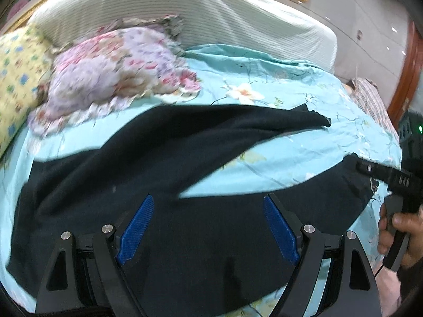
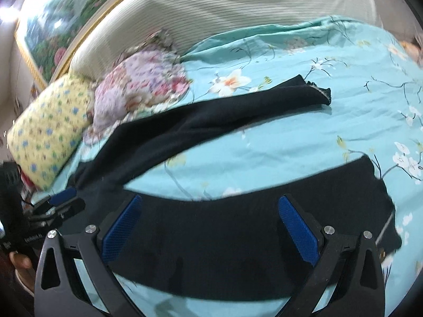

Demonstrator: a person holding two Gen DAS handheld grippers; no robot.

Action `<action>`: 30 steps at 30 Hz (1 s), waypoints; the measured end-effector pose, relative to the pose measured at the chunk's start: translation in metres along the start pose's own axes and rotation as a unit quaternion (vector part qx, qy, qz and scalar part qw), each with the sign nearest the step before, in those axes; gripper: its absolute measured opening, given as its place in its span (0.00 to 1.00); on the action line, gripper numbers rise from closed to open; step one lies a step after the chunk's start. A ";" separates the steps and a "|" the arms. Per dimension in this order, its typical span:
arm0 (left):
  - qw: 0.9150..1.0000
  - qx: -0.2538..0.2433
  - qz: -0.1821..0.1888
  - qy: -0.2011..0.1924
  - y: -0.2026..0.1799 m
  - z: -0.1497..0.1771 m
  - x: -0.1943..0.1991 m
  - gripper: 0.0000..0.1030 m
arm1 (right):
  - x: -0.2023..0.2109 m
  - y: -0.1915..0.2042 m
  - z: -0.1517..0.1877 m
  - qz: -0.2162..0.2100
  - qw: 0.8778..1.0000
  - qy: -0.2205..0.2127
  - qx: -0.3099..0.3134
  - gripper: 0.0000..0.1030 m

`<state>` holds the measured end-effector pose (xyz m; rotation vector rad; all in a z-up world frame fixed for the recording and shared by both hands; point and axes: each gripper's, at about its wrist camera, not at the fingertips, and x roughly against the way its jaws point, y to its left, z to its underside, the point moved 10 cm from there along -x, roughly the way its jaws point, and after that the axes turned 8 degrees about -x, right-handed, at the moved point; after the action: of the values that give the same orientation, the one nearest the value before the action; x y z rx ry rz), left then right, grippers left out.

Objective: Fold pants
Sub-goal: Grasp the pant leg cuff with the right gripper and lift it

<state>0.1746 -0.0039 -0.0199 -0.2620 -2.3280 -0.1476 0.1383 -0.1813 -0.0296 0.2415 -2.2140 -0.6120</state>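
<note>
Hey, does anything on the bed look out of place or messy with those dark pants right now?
Yes. The dark navy pants lie unfolded on the turquoise floral sheet, legs splayed in a V. The far leg's cuff looks ragged, with a pale frayed edge. A crumpled pink floral cloth sits beside them. Both grippers, left and right, are open.

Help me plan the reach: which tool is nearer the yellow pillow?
Left. The left tool is close beside the yellow pillow; the right tool is far off, at the pants' near leg end.

Blurred floral pillow (image 1: 113,71); pants (image 1: 185,237) waist end cut off behind left tool (image 1: 208,227).
</note>
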 end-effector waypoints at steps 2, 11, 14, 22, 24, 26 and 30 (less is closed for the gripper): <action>1.000 -0.016 0.000 0.004 0.001 -0.011 -0.008 0.83 | -0.002 -0.003 -0.012 -0.002 1.000 -0.003 -0.012 1.00; 0.998 -0.063 0.021 0.016 0.007 -0.067 -0.053 0.83 | -0.025 -0.028 -0.066 0.009 0.997 0.003 -0.075 1.00; 0.996 -0.088 0.027 0.019 0.007 -0.087 -0.067 0.83 | -0.034 -0.037 -0.079 0.009 0.995 0.007 -0.098 1.00; 0.983 -0.161 0.074 0.045 -0.003 -0.117 -0.110 0.83 | -0.058 -0.079 -0.112 -0.001 0.971 0.012 -0.238 1.00; 0.980 -0.168 0.089 0.055 -0.004 -0.117 -0.120 0.83 | -0.064 -0.089 -0.117 -0.006 0.963 0.013 -0.269 0.99; 0.977 -0.176 0.101 0.064 -0.005 -0.117 -0.130 0.83 | -0.072 -0.102 -0.120 -0.003 0.953 0.019 -0.302 0.96; 0.968 -0.192 0.129 0.099 -0.005 -0.108 -0.153 0.83 | -0.086 -0.117 -0.121 -0.001 0.943 0.028 -0.332 0.86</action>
<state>0.3524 -0.0510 -0.0549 -0.7063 -2.0323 -0.4735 0.2831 -0.2936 -0.0780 -0.0905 -1.8275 -1.2873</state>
